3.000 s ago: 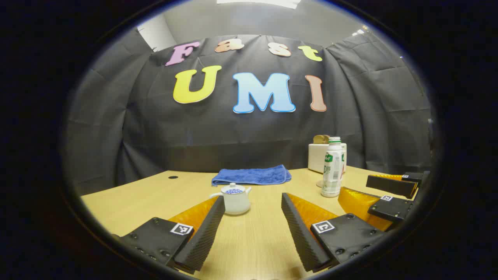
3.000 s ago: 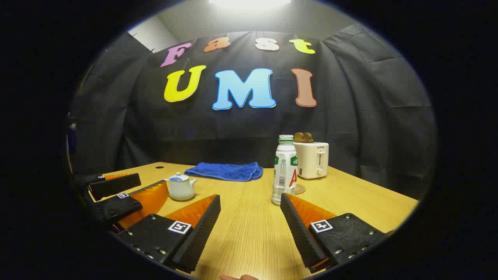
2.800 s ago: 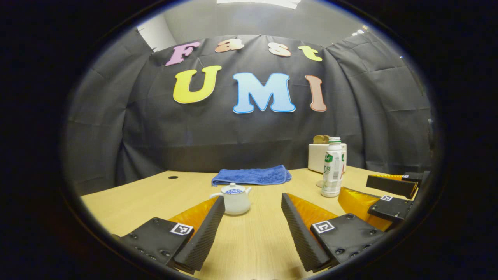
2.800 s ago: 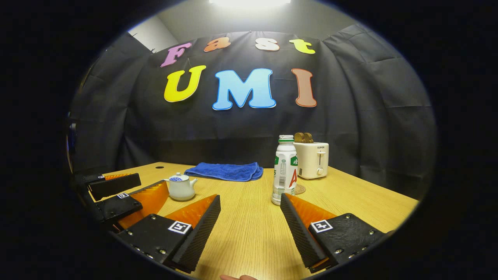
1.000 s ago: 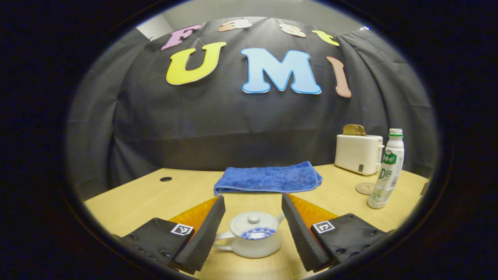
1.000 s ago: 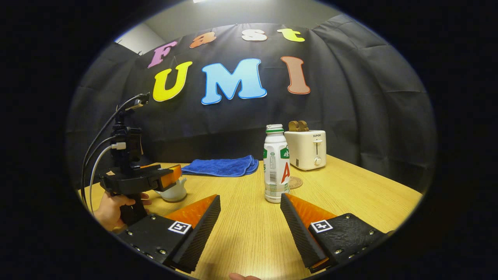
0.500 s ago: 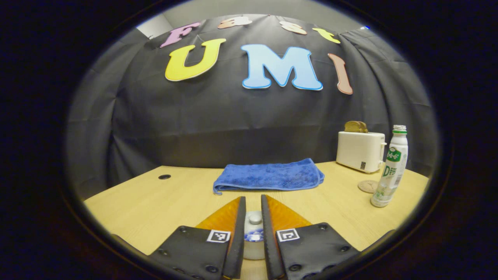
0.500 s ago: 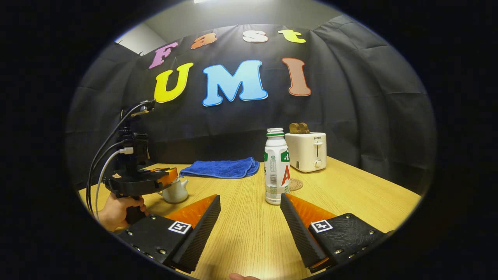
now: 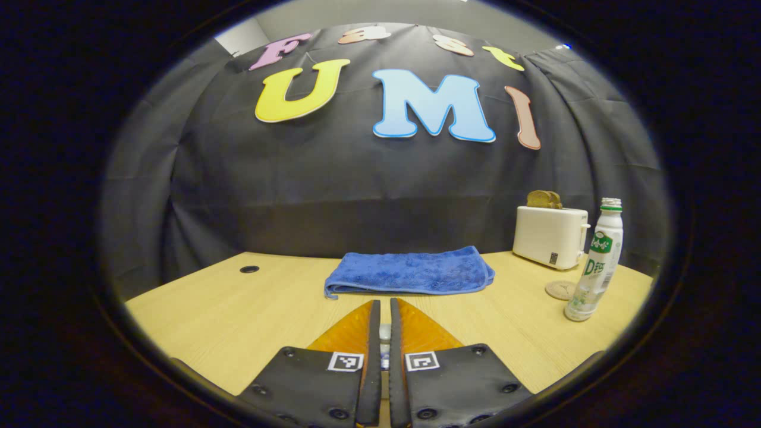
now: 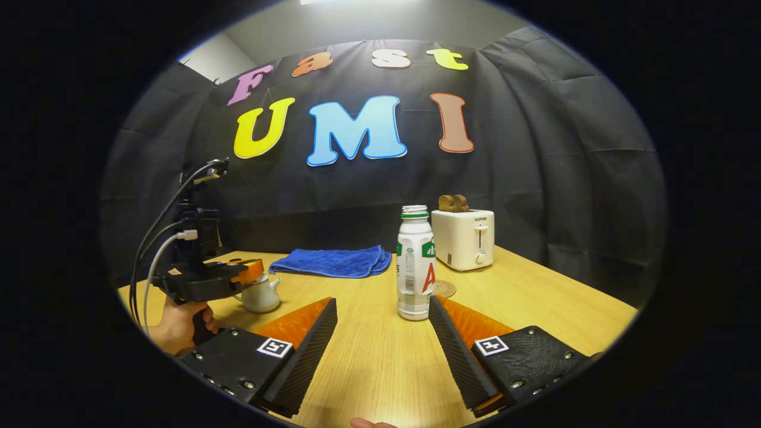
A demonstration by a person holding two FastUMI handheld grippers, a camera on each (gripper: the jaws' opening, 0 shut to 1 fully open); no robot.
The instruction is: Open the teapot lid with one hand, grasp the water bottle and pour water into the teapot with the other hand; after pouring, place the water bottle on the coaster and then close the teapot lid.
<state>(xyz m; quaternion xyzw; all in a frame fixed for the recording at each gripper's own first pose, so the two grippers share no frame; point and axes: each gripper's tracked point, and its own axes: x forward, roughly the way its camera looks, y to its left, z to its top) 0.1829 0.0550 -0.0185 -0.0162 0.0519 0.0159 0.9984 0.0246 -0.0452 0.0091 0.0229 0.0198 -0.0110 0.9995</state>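
While the left gripper [image 9: 381, 333] is pinched nearly together on the teapot lid knob [image 9: 385, 334] at bottom centre of the left gripper view, the right gripper [image 10: 383, 333] is held wide apart, gripping nothing. The teapot [image 10: 257, 294] is seen lower left of the right gripper view; the water bottle [image 10: 415, 263] stands centre, beside the coaster [image 10: 445, 289].

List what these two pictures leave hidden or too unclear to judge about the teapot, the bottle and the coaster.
- Teapot lid, left gripper view: only a sliver shows between the left claw fingers; whether it has lifted cannot be told.
- Teapot, right gripper view: the left claw covers its top.
- Water bottle: opaque, so its fill level is hidden.
- Coaster, right gripper view: the bottle partly hides it.
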